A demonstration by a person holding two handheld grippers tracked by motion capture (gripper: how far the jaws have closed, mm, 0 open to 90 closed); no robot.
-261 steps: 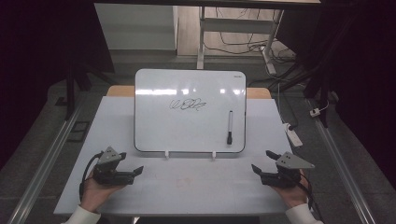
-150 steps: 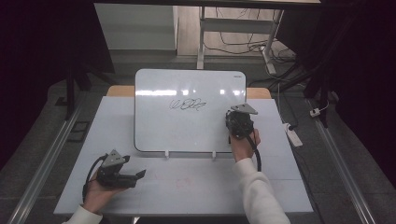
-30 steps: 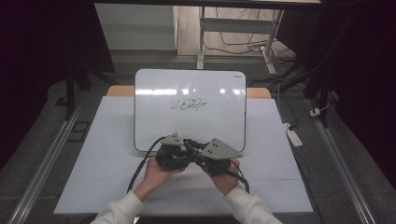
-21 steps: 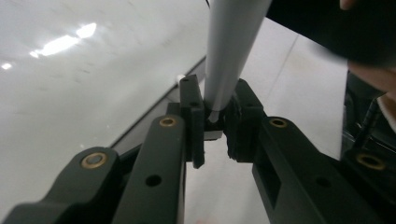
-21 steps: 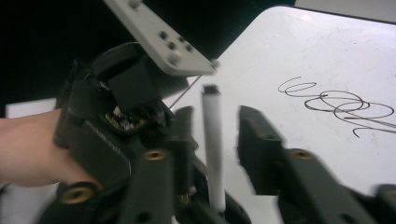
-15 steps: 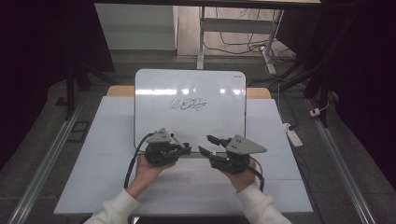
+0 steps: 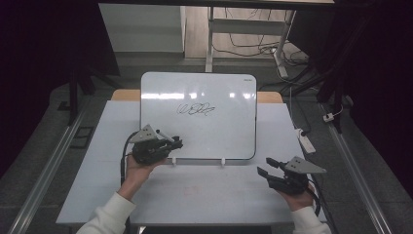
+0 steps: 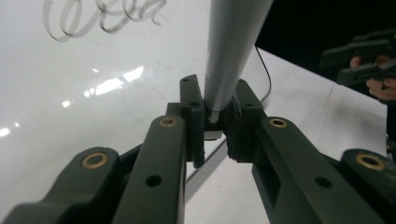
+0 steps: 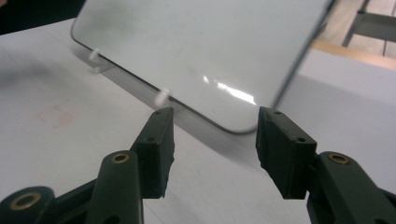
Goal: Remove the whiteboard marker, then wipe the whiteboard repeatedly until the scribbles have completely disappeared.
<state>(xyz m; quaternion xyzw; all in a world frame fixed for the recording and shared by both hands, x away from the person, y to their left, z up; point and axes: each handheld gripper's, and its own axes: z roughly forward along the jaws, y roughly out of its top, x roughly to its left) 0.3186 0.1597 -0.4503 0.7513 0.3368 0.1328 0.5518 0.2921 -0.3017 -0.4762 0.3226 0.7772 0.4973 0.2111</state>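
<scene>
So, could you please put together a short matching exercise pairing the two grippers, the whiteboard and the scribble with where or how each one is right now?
Things:
1. left gripper
2. right gripper
3. whiteboard
4. scribble

States:
A. open, holding nothing, over the table
B. lying on the table, shiny white
C. shut on a grey pen
D. dark loops in the board's upper half

Pairs: 1-C, 2-A, 3-B, 4-D

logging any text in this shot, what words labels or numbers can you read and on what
No text can be read here.
Whiteboard: a black handwritten scribble of loops, not legible as any word.
Whiteboard top right corner: a tiny dark mark, perhaps a brand, too small to read.
Grey marker clamped in the left gripper: no print shows on it.
</scene>
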